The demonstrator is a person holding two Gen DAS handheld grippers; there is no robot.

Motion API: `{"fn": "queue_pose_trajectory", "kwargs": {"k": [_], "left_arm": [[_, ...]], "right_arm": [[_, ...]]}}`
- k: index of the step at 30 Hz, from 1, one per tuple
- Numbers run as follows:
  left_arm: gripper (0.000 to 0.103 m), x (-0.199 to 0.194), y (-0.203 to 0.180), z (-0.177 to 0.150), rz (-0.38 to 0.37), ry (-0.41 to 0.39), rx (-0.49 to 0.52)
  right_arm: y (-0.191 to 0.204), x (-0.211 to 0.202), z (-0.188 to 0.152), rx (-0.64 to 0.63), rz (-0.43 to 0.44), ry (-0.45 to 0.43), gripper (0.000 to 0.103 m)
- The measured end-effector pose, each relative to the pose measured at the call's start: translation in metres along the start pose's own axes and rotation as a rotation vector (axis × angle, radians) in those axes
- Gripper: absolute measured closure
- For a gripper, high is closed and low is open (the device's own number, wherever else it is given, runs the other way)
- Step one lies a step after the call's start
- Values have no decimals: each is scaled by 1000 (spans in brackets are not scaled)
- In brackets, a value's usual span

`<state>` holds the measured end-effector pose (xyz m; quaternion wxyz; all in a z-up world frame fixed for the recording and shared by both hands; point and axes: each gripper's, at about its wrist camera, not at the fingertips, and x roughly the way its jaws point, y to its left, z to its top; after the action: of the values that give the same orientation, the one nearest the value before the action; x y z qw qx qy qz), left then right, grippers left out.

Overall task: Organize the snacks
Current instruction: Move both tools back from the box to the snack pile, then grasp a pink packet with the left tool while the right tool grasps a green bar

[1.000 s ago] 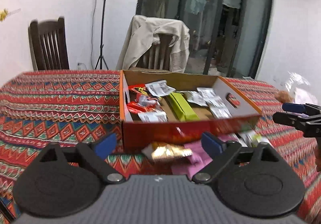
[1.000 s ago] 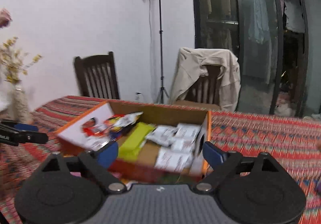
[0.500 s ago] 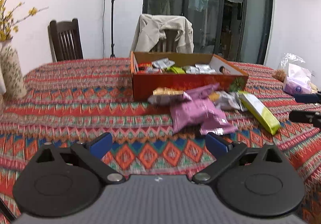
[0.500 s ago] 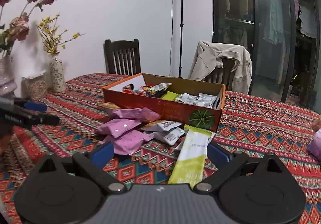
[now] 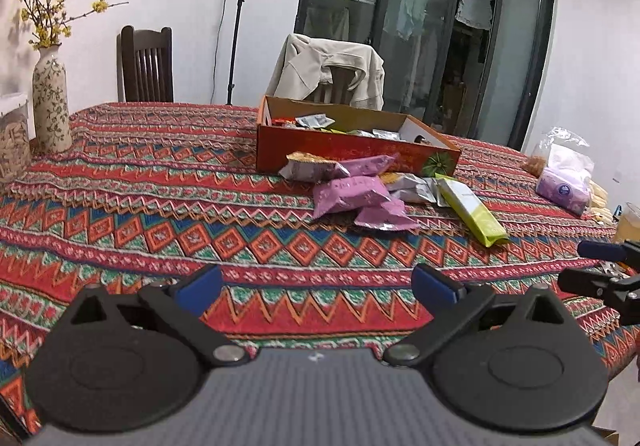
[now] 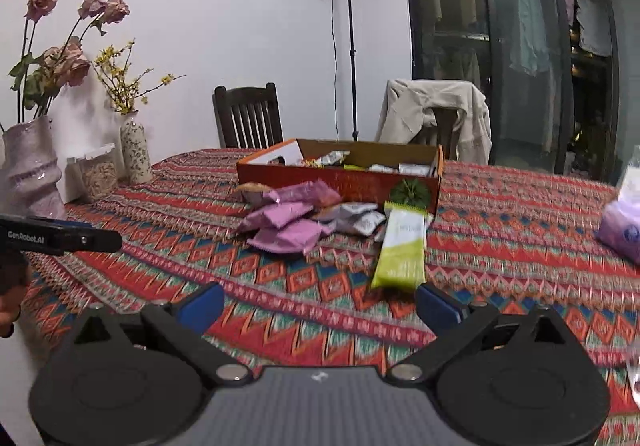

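An orange cardboard box (image 5: 340, 146) (image 6: 340, 182) with several snack packets inside stands mid-table. In front of it lie loose purple packets (image 5: 348, 194) (image 6: 280, 218), silver packets (image 5: 412, 186) (image 6: 356, 218) and a long green packet (image 5: 470, 210) (image 6: 402, 250). My left gripper (image 5: 316, 284) is open wide over bare cloth, well short of the pile and holding nothing. My right gripper (image 6: 319, 302) has its jaws opening, with nothing between them; the green packet's near end lies just beyond its right finger. Each gripper shows at the edge of the other's view.
A patterned red tablecloth (image 5: 160, 206) covers the table. Vases (image 5: 50, 102) (image 6: 134, 150) and a jar (image 6: 98, 172) stand at the left edge. A purple tissue pack (image 5: 564, 186) (image 6: 624, 230) lies at the right. Two chairs stand behind the table, one draped with a jacket (image 5: 328, 70).
Both grippers have drawn back from the box toward the near table edge, so the box and the pile look smaller and farther. Both pairs of jaws stand slightly wider.
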<state>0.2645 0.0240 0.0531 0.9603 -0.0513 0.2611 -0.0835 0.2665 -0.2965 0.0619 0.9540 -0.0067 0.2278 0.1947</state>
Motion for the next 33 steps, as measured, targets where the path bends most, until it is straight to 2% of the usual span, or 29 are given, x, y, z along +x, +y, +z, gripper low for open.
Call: {"fn": "queue_pose_trajectory", "kwargs": {"k": [9,16,24,26,28,30,31,33], "left_arm": [[0,39,-10,13,-19,36,9],[0,109,-20,54,-81,52,9],[1,206,-8,86,-148,143,-127],[3,217,-7,84,-157,163,-142],[8,226,-6,77,-160,196,-144],[13,224,-9,73,-143,171,-107],[20,222,-10,72,-134,165,-94],[27,219,-15,68,-118,149,-71]], "right_arm": [[-12,16,-5,44,-19,26,1],[-27,59,13,48,-13,35,1],[-54,126,39,41,-45,80,3],[-63,141,43,57,-50,95,9],[-73,156,46,87,-50,121,10],[-81,168,47,112,-39,133,11],[-84,174,47,123,-31,142,15],[-86,185,47,128,-22,160,24]]}}
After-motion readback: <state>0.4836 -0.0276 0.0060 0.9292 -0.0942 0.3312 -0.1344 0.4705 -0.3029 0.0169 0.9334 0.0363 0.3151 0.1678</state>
